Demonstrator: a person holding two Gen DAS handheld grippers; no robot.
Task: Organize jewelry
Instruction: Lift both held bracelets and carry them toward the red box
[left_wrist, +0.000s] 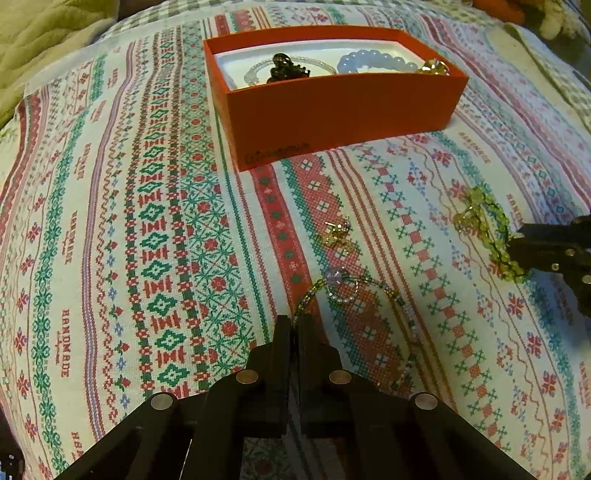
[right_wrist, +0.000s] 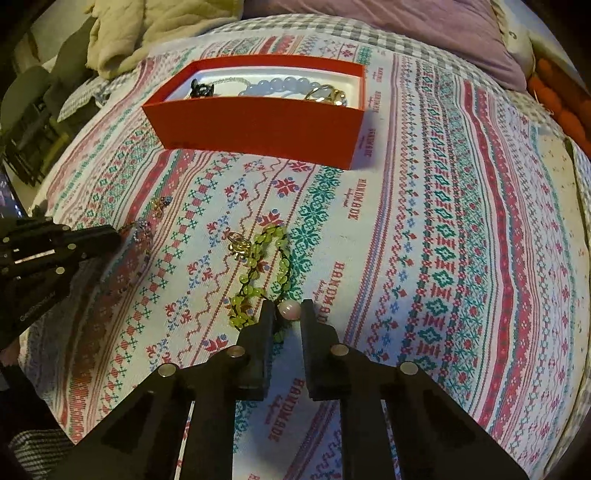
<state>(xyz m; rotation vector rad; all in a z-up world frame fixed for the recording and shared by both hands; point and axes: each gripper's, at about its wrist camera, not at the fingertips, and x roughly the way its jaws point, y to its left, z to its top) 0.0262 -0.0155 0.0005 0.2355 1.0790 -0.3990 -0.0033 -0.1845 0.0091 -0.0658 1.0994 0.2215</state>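
Note:
An orange box holds a dark hair claw, a clear bead bracelet, a blue bead bracelet and gold pieces. On the cloth lie a gold earring, a beaded chain with a pale purple stone, a gold ring and a green bead bracelet. My left gripper is shut on the near end of the beaded chain. My right gripper stands a little apart around the green bracelet's pink bead.
The patterned cloth covers a bed. A pale green blanket lies at the back left, a purple pillow at the back, orange items at the far right. The box stands ahead of both grippers.

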